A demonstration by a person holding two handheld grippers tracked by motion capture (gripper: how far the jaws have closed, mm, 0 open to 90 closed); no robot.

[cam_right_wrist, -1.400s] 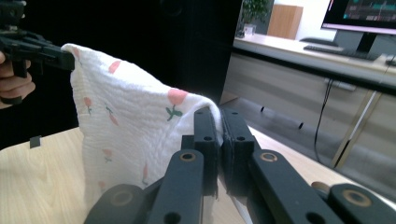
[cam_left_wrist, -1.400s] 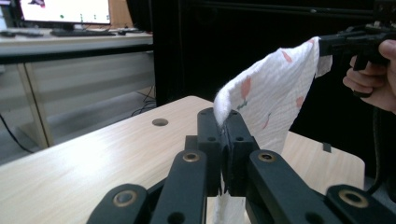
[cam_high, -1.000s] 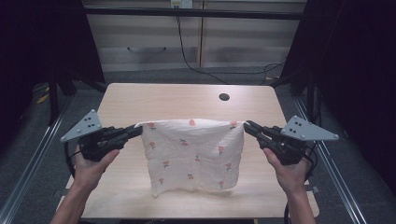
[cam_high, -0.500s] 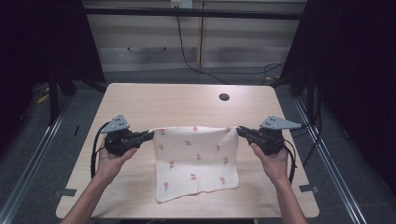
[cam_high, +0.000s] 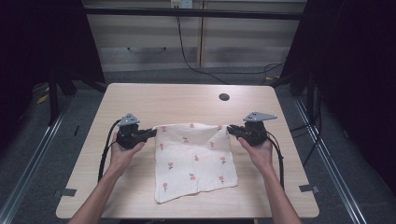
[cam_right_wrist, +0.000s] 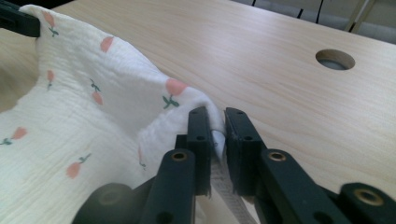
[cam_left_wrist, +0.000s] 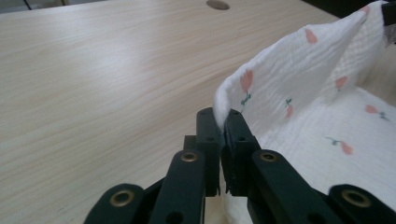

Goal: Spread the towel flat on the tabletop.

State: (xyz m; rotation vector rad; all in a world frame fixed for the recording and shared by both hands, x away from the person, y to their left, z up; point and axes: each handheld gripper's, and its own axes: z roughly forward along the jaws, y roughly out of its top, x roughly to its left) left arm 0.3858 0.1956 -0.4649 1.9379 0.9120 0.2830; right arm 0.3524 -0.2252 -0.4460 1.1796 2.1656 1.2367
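Cloth fold, far edge in hand. The white crinkled muslin cloth printed with small pink flowers (cam_high: pixel 194 161) lies mostly flat on the near half of the pale wood-grain counter (cam_high: pixel 187 100), its far edge lifted a little between my two tools. Left gripper (cam_high: pixel 150 133) is clamped on the far-left corner; in the left gripper view the fabric (cam_left_wrist: pixel 299 70) rises straight out of the closed black jaws. Right gripper (cam_high: pixel 232 129) sits at the far-right corner, and its jaws have just been opening: in the right gripper view (cam_right_wrist: pixel 215 126) a gap shows, with the hem lying loosely between the pads rather than pinched. Risk one: the sides let go unevenly, the right corner drops first while the left is held, and the far edge lands skewed or rucked. Risk two: the left pads snag the loose weave on release and drag that corner back, undoing the lay. Risk three: a low withdrawal ploughs the jaws through the cloth and wrinkles it. The round cable hole (cam_high: pixel 224 97) in the counter lies well apart from the cloth, no concern.
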